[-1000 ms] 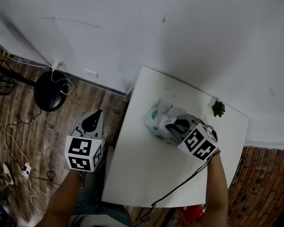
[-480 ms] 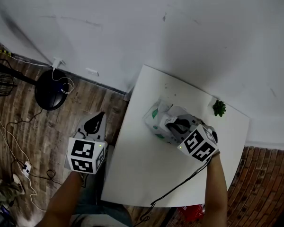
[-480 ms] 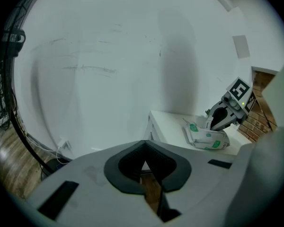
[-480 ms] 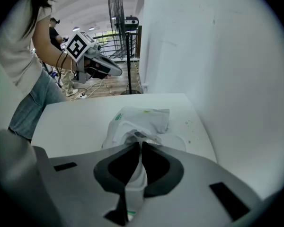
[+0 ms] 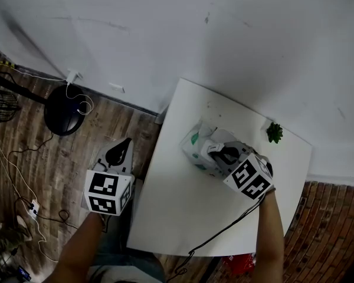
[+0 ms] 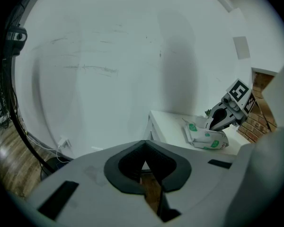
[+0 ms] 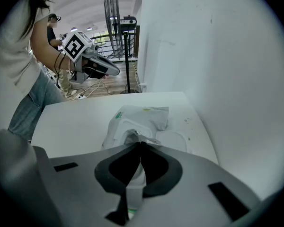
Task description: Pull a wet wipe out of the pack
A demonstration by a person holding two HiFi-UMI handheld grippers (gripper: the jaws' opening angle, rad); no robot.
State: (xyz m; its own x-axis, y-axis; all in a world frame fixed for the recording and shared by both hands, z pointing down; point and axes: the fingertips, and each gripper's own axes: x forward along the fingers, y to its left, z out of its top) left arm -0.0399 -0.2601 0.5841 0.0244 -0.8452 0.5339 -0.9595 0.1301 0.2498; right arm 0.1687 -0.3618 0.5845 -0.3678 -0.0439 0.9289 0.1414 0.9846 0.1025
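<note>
The white and green wet wipe pack (image 5: 194, 148) lies on the white table (image 5: 183, 217), near its far side. My right gripper (image 5: 212, 151) rests on top of it. In the right gripper view the pack (image 7: 142, 115) has its lid flap (image 7: 176, 140) folded open, and a crumpled wet wipe (image 7: 135, 137) pokes out; my right gripper (image 7: 141, 144) is shut on that wipe. My left gripper (image 5: 124, 143) hovers left of the table over the floor, shut and empty (image 6: 144, 143). From the left gripper view I see the pack (image 6: 206, 138) with the right gripper (image 6: 217, 122) on it.
A small green plant (image 5: 274, 134) stands at the table's far right corner. A white wall runs behind the table. A black round fan base (image 5: 64, 109) and cables (image 5: 23, 211) lie on the wooden floor at left. Brick flooring shows at right.
My left gripper has drifted slightly toward the table. The right gripper stays on the pack, which has barely shifted.
</note>
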